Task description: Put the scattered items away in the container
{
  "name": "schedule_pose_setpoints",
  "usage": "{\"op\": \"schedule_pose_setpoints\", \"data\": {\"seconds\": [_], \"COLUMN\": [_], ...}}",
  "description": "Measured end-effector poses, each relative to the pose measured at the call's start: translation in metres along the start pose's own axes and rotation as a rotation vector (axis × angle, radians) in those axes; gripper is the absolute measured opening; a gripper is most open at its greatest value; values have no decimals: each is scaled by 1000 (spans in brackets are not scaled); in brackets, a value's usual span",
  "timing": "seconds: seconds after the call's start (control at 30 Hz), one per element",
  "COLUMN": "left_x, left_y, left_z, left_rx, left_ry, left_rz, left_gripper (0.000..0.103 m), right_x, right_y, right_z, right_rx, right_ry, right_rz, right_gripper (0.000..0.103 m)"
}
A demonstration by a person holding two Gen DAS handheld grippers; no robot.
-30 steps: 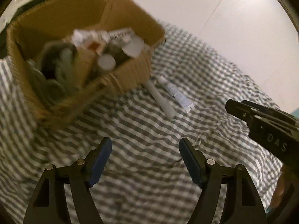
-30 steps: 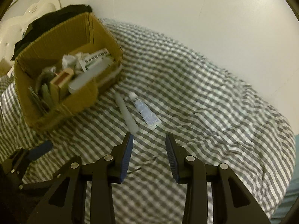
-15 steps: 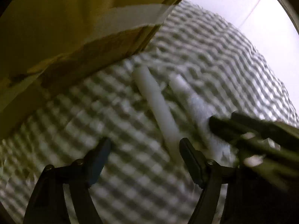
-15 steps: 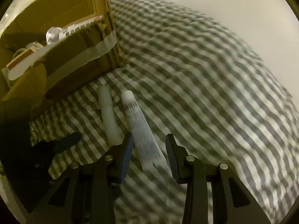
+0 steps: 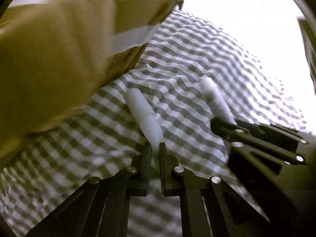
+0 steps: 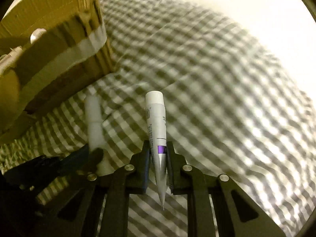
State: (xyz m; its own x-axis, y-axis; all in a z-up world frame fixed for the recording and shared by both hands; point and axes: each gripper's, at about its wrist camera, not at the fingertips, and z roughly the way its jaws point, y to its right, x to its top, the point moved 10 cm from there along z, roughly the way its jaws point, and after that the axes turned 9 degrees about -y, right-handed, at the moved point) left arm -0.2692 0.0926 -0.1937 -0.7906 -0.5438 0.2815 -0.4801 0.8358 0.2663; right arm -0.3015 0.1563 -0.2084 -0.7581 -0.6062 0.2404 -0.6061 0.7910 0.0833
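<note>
left gripper (image 5: 155, 150): jaws nearly closed, pinching the near end of a white plastic cylinder (image 5: 144, 116) lying on the grey-and-white checked cloth (image 5: 197, 59).
right gripper (image 6: 158, 154): jaws closed on a white squeeze tube with a purple band (image 6: 157, 126), cap pointing away.
brown cardboard box (image 6: 49, 45): on the cloth, just beyond both items, to their left.

On the checked cloth (image 6: 217, 79), the case (image 6: 94, 122) lies left of the tube (image 6: 156, 122), box (image 6: 51, 45) behind.

Beside the brown cardboard box (image 6: 59, 45) with pale tape, grey-and-white checked bedding (image 6: 217, 98) carries a white cylinder (image 5: 144, 116) and a white, purple-banded tube (image 6: 157, 126).
</note>
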Motion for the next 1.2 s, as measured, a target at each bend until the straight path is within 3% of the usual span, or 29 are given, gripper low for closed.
{"op": "schedule_pose_setpoints", "data": {"seconds": [0.23, 0.47, 0.7, 0.83, 1.0, 1.2], "left_x": [-33, -49, -11, 1, -26, -73], "left_y": [-6, -12, -24, -50, -51, -38], "left_z": [-55, -128, -227, -253, -228, -147], "left_rx": [-67, -147, -241, -236, -227, -159], "left_ry": [-44, -59, 69, 72, 0, -136], "left_rz": [21, 17, 44, 59, 115, 162], "left_gripper": [5, 0, 0, 0, 0, 1], "right_x": [-34, -43, -20, -1, 4, -30], "right_y": [6, -22, -74, -105, -114, -89], "right_z": [-53, -121, -201, -231, -223, -169], "right_rx": [-50, -68, -86, -81, -93, -68], "right_ry": [-14, 19, 103, 134, 110, 33], "right_rz": [33, 37, 0, -9, -1, 43], "right_gripper": [14, 14, 14, 14, 14, 14]}}
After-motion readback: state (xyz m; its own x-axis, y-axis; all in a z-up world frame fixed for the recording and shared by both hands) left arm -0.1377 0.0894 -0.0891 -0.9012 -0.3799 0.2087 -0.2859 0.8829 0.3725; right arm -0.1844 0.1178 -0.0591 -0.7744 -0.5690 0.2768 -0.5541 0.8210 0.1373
